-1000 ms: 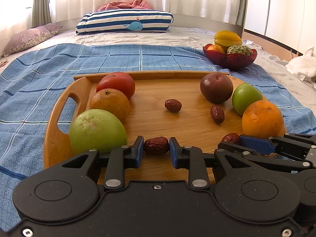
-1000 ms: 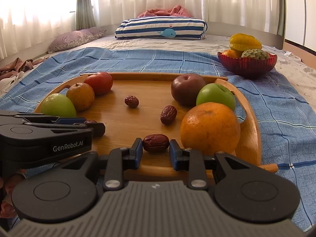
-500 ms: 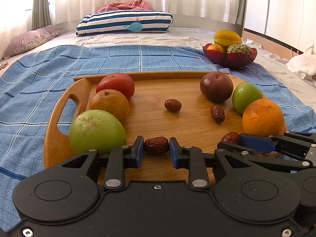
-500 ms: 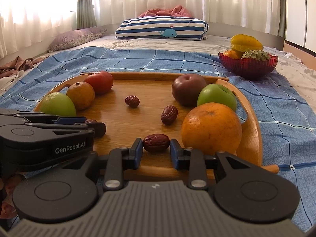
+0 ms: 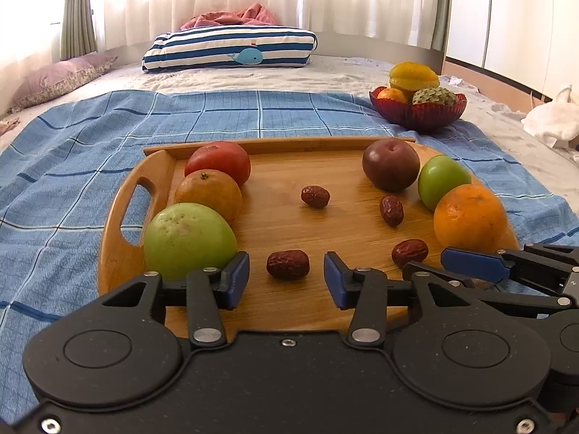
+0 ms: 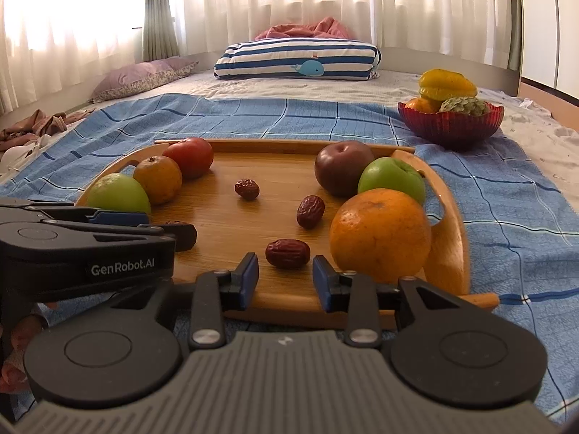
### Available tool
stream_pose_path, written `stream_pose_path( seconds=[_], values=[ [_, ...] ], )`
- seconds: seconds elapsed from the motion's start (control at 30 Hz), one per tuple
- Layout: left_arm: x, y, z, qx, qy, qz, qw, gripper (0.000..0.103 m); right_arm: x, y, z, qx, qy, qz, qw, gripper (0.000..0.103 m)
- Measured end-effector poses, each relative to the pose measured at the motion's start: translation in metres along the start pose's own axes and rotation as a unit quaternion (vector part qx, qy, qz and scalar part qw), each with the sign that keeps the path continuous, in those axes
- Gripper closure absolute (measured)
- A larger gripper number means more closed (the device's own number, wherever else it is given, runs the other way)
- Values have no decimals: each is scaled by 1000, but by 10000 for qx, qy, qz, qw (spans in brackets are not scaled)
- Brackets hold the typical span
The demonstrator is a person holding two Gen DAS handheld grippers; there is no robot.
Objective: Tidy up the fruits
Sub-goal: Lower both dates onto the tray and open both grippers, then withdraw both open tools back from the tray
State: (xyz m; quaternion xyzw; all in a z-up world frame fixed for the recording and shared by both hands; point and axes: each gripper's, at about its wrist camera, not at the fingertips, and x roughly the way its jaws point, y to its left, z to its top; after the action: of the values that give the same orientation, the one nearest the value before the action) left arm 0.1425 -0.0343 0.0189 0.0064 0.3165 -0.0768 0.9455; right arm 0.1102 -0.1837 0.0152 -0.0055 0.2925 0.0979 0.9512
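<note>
Left gripper (image 5: 286,279): jaws have just been opening and stand moderately apart, blue pads clear of the dried red date (image 5: 288,264) lying between them on the wooden tray (image 5: 119,224). Right gripper (image 6: 285,277): jaws likewise just opened to a moderate gap, with a second date (image 6: 287,252) free between the pads, near the tray's front edge; its right pad stands just beside the large orange (image 6: 380,233).

Both released dates rest on the tray, each apart from the pads.

Farther along the tray, left row: green guava (image 5: 190,240), small orange (image 5: 208,193), tomato (image 5: 218,162), each touching the next. Centre: two more dates (image 5: 315,196) (image 5: 391,210). Right row, beyond the large orange: green apple (image 6: 391,181) and dark plum (image 6: 343,173).

Beyond the tray, a red glass bowl (image 6: 450,128) of fruit stands on the blue checked blanket (image 5: 235,115); a striped whale pillow (image 5: 231,52) lies at the far end.

Left view only: the right gripper's fingers from the side, and a white cloth (image 5: 550,119) at far right. Right view only: the "GenRobot.AI" lettering on the left gripper's side, a fingertip (image 6: 18,340) beneath it, and crumpled brown cloth (image 6: 39,126) at far left.
</note>
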Motion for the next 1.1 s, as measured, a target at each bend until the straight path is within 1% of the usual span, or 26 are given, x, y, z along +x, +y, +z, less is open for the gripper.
stream_pose_path(
  seconds=[0.2,0.37,0.6,0.83,1.1],
  values=[
    [-18,0,-4,-74,-49,1,10000,51,-14,0,-4,39,-77,2,10000,48],
    [-34,2,-10,-126,-152,42,9998,45,-27,1,-8,91,-177,38,9998,44],
    [-51,6,-20,-164,-180,126,9996,40,-41,7,-17,-26,-270,17,9996,39],
    [-61,8,-35,-191,-126,245,9994,38,-48,7,-28,80,-219,5,9997,35],
    [-60,10,-55,-243,43,391,9989,33,-48,4,-43,103,-58,-191,9997,32]
  ],
)
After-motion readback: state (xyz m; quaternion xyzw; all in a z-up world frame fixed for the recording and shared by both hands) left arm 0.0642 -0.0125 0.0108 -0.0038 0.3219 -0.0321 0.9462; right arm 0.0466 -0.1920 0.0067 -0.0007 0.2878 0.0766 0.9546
